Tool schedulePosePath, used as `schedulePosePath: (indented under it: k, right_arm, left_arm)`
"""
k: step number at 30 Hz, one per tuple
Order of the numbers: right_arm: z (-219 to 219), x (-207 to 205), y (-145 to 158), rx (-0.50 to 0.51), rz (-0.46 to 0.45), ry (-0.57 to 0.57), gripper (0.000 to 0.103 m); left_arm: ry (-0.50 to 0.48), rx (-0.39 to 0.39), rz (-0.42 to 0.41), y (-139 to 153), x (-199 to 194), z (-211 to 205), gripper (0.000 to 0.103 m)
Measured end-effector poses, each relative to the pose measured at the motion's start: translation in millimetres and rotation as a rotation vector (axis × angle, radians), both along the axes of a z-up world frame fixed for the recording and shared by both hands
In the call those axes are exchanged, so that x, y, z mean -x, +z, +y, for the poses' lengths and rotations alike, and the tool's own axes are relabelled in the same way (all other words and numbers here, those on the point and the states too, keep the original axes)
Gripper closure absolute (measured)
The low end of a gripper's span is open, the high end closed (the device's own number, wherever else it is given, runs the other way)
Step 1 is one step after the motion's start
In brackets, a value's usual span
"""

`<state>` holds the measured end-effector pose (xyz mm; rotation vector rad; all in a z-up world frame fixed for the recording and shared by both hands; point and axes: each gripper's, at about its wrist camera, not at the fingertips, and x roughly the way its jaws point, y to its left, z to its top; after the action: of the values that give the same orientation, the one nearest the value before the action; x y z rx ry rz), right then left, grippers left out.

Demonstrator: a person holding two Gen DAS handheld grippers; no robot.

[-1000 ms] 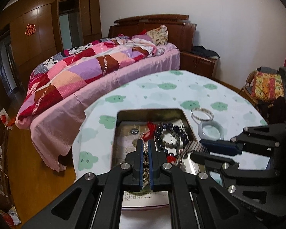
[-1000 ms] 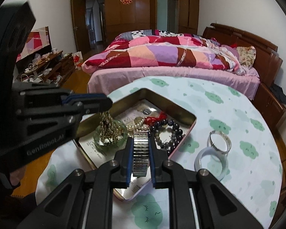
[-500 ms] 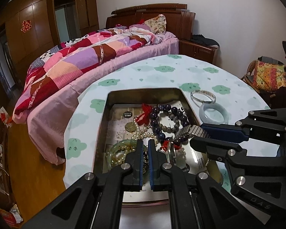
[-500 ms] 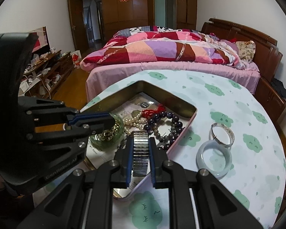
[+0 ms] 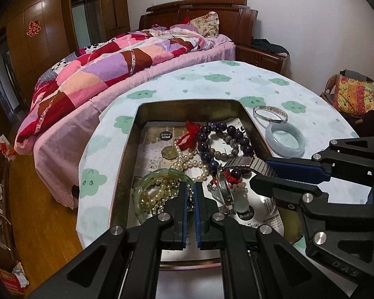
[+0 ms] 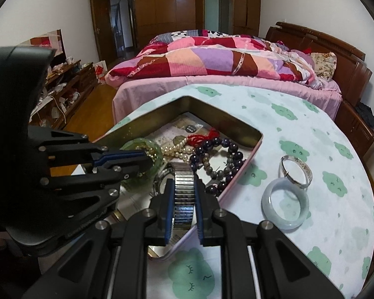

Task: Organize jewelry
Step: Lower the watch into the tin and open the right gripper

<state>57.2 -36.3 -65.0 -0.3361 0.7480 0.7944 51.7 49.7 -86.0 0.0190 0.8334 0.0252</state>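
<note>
Rightward, tin [image 5: 127, 164] rim – two bangles [image 5: 285, 142], bare cloth [image 5: 212, 89] beyond.

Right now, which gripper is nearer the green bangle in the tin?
Left. The left gripper sits at the green bangle; the right gripper holds the watch band farther over.

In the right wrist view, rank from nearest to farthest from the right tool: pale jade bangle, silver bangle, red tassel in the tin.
1. Pale jade bangle, on the tablecloth right of the right tool.
2. Silver bangle, just beyond it.
3. Red tassel, deep inside the tin.
</note>
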Motion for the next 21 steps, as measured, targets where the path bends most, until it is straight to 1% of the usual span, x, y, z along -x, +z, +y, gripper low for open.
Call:
schedulePosePath:
  k: [6,11,15,21]
  right_arm:
    - [6,2,-5,0.012,-0.015,0.014,0.086]
    - [8,1,-14,0.017,-0.001,0.03,0.087]
    - [7,-2,-14,0.004,0.002,0.027,0.087]
    - [6,-3,-14,-0.007,0.014,0.024,0.086]
  left_arm:
    - [0.009,0.02,-0.004,-1,0,4,0.099]
    - [0.021,0.018,-0.009,0,-3,6,0.099]
    - [0.013,0.013,-0.001,-2,-5,4,0.099]
    - [0.032,0.013,-0.018,1,-4,11,0.099]
